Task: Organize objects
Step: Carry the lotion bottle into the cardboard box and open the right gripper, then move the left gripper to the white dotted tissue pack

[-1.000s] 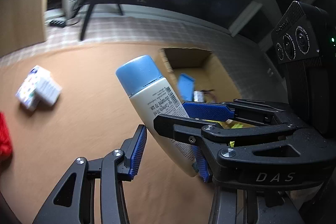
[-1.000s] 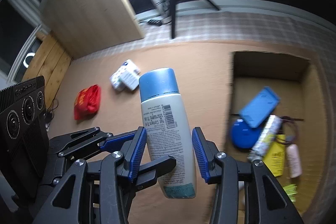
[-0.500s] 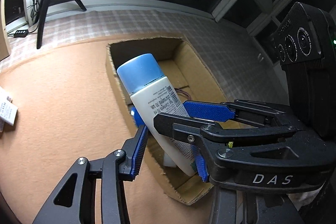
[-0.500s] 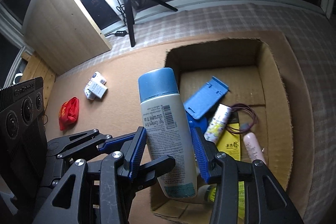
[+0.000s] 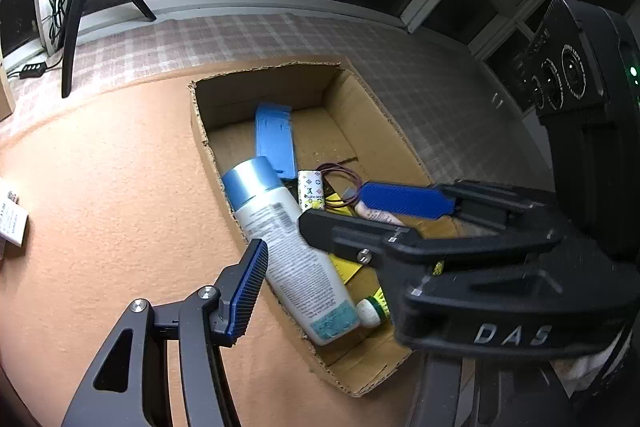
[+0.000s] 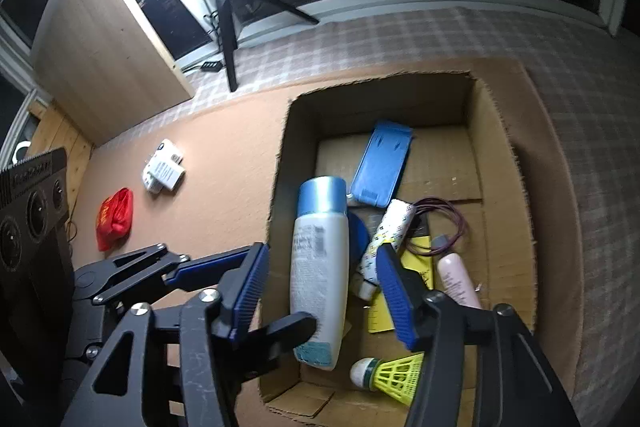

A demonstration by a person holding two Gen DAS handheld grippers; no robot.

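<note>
Both tongs, left (image 5: 316,239) and right (image 6: 320,291), were opening, pads clear of bottle (image 6: 320,267) inside box (image 6: 516,163); best withdrawn straight up toward 6 o'clock

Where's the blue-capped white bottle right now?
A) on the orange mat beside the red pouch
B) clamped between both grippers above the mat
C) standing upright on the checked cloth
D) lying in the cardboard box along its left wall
D: the bottle lies inside the cardboard box along its left wall, no pads pressing on it.
</note>
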